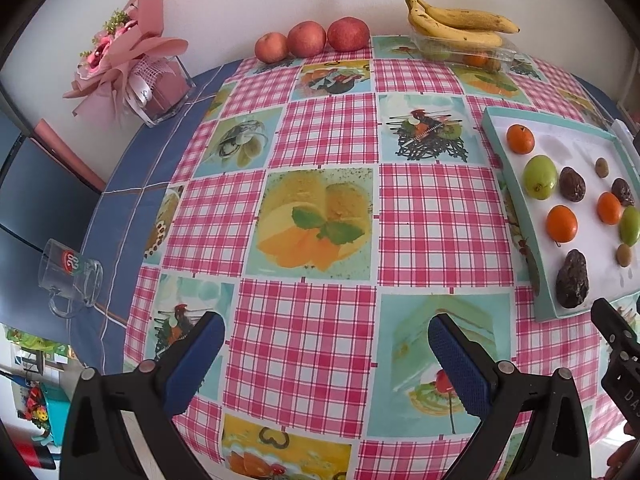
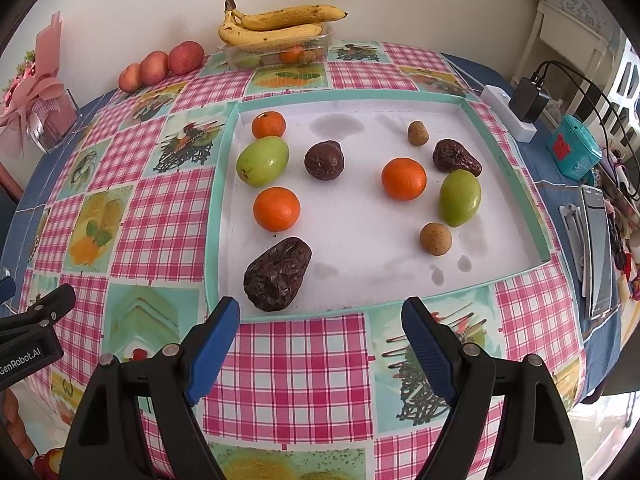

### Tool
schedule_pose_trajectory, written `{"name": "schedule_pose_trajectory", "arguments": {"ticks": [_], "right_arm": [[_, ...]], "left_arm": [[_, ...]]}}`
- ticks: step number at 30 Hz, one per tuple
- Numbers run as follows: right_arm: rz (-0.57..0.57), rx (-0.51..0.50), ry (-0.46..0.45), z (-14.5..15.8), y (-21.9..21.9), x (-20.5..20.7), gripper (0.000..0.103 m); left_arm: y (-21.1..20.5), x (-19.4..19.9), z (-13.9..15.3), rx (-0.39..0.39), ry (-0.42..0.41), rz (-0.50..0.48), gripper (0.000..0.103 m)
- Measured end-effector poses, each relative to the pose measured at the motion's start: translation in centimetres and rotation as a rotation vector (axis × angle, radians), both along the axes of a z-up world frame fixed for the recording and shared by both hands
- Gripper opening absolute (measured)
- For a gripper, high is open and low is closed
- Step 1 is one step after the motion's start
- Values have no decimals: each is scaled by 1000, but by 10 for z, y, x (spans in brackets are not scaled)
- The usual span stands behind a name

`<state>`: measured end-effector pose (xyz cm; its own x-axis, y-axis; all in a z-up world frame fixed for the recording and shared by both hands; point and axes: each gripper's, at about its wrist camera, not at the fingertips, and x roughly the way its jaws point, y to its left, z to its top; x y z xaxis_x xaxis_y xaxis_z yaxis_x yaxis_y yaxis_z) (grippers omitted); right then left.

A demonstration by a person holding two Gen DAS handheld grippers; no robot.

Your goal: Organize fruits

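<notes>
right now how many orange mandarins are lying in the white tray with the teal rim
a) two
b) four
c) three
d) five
c) Three: in the tray one mandarin lies at the far left corner, a second nearer on the left, and a third right of centre. The other fruit there is green, dark brown or small and tan.

Spread across the table, a pink-checked tablecloth (image 1: 440, 220) with dessert pictures, blue cloth (image 1: 120, 208) showing beyond its left edge. On that blue part, a glass mug (image 1: 70, 276) lying tipped, and farther back against the wall a pink paper-wrapped bouquet (image 1: 124, 52) in a clear square vase. On the table's right side, a white power strip (image 2: 510, 116) with a black charger (image 2: 528, 100) plugged in, a teal gadget (image 2: 574, 148) just beside, and a phone (image 2: 598, 252) lying flat nearer the front
</notes>
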<state>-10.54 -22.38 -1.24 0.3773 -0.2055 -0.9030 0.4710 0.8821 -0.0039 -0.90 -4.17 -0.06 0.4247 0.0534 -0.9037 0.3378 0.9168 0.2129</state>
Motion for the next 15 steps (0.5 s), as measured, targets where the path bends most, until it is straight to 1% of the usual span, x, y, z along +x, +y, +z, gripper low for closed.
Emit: {"name": "schedule_pose_trajectory", "arguments": {"ticks": [15], "right_arm": [[4, -2, 4, 0, 1, 1, 84]], "left_arm": [[-1, -2, -1, 5, -2, -8, 103]]}}
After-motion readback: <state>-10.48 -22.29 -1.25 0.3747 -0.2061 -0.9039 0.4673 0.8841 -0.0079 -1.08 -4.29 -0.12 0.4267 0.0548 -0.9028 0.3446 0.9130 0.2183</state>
